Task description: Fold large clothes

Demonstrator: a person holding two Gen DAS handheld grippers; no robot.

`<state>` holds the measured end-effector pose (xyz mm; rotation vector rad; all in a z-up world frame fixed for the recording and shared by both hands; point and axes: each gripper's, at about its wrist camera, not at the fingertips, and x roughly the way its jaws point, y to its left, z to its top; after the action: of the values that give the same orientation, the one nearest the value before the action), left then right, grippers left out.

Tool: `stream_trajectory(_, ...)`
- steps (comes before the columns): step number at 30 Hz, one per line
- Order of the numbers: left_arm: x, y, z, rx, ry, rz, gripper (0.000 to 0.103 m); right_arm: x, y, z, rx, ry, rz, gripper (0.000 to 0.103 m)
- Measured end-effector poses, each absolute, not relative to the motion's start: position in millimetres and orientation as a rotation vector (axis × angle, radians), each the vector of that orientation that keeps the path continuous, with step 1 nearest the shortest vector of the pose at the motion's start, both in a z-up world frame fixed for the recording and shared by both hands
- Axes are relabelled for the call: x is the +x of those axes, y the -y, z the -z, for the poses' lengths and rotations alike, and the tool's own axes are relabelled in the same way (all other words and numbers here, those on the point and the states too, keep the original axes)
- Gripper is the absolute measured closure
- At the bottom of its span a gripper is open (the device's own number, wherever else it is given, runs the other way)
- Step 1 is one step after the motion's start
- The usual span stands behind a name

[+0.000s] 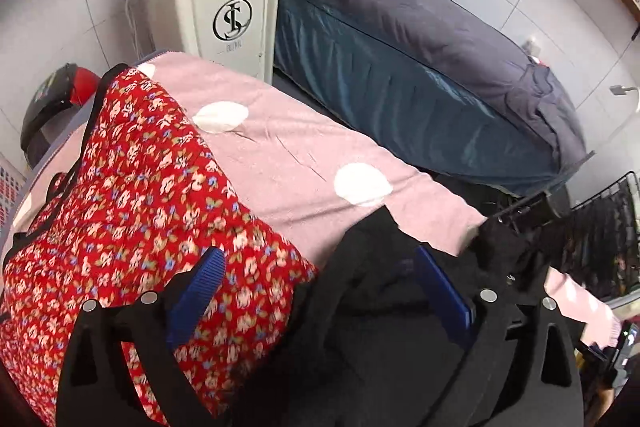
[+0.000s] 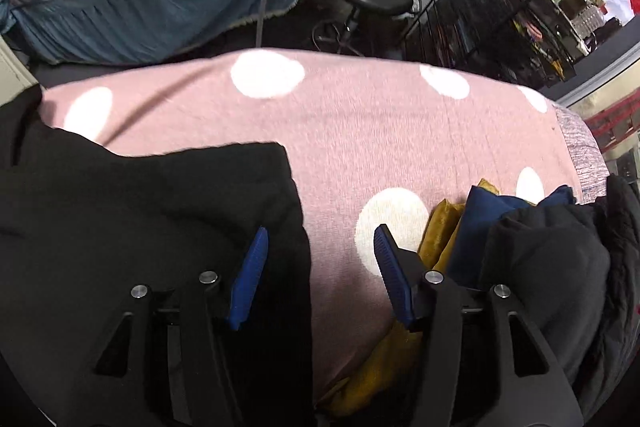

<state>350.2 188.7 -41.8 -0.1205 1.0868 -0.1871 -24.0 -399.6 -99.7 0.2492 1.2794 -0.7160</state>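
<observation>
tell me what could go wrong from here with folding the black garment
1. Both grippers, left and right, are open, so the black garment lies loose and its fold may slacken.
2. The red floral garment lies right beside it; a left finger could snag it.
3. The heaped clothes crowd the right side.

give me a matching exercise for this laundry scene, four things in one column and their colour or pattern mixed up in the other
Things:
1. spread blanket
2. flowered garment
3. garment under the left gripper
4. crumpled cloth by the right gripper

Colour or pattern:
A. mustard yellow
B. red with small flowers
C. pink with white dots
D. plain black

Pairs: 1-C, 2-B, 3-D, 4-A

Item 3 is the black garment; item 4 is the yellow cloth beside a folded navy piece.
</observation>
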Motion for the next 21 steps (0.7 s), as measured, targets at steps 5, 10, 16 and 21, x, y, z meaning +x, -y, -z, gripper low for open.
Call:
stream_trajectory(5, 299.5, -175.3, 23.6, 0.058, -1.056, 0.284, 0.01, -33.2, 377.5, 68.0, 0.312, -1.156, 0.675, 0.031)
stream_trajectory(10, 241.8, -152.9, 21.0, 0.153, -1.076, 0.407, 0.01, -55.7, 336.2, 50.9, 0.402, -1.12, 0.543, 0.031)
stream_trajectory(16, 185.2, -152.5, 35.6, 0.157, -1.128, 0.474, 0.01, -98.8, 298.9, 48.3, 0.467, -1.125, 0.44, 0.031)
stream_trajectory(21, 143.0, -161.8, 51.2, 0.076, -1.202, 0.492, 0.01, -133.9, 266.6, 42.3, 0.396, -1.108, 0.402, 0.031)
